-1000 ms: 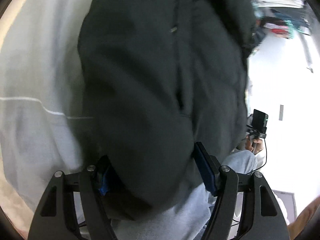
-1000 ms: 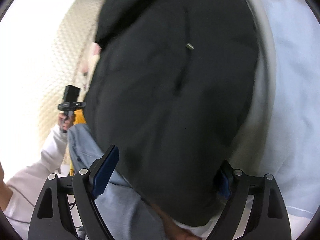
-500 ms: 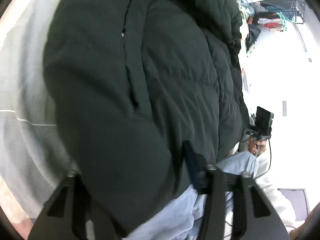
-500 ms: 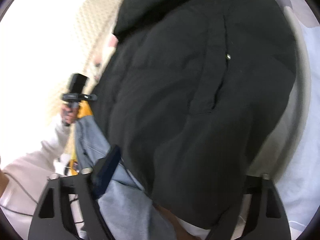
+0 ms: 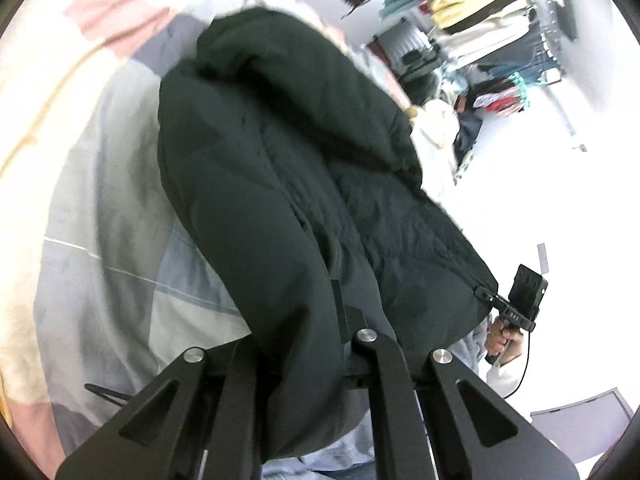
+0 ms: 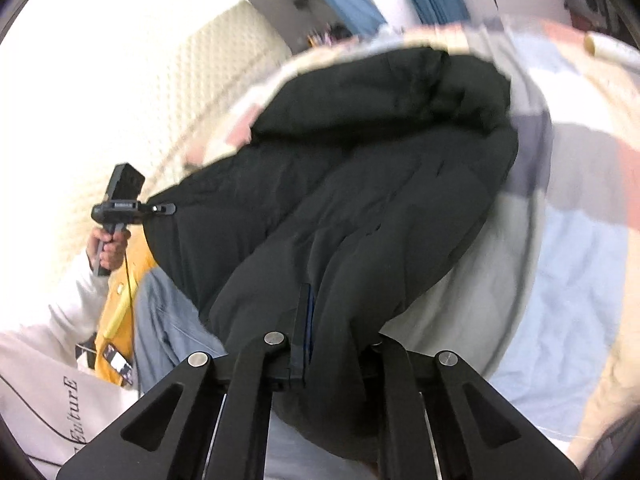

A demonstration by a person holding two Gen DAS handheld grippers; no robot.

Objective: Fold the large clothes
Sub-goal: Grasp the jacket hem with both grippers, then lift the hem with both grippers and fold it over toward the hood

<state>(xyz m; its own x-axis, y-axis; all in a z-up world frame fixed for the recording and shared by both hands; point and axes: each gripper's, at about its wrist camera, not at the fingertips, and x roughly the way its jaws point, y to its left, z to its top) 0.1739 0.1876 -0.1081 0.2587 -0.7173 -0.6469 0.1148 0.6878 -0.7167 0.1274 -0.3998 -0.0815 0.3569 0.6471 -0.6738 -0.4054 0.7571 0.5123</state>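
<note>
Left wrist view: left hand-held gripper point(image 5: 316, 316) has just closed, pinching the black puffer jacket point(image 5: 280, 168).
Right wrist view: right hand-held gripper point(image 6: 336, 320) has just closed, pinching the same jacket's hem.
Bed point(image 5: 100, 208): patchwork cover under the jacket.

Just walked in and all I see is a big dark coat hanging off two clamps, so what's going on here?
A person is folding a black puffer jacket over a bed with a patchwork quilt, holding a gripper in each hand. The jaws of both have just been closing on the jacket: the left gripper and the right gripper each pinch its near edge. That edge is raised, while the far end by the hood lies on the quilt.
</note>
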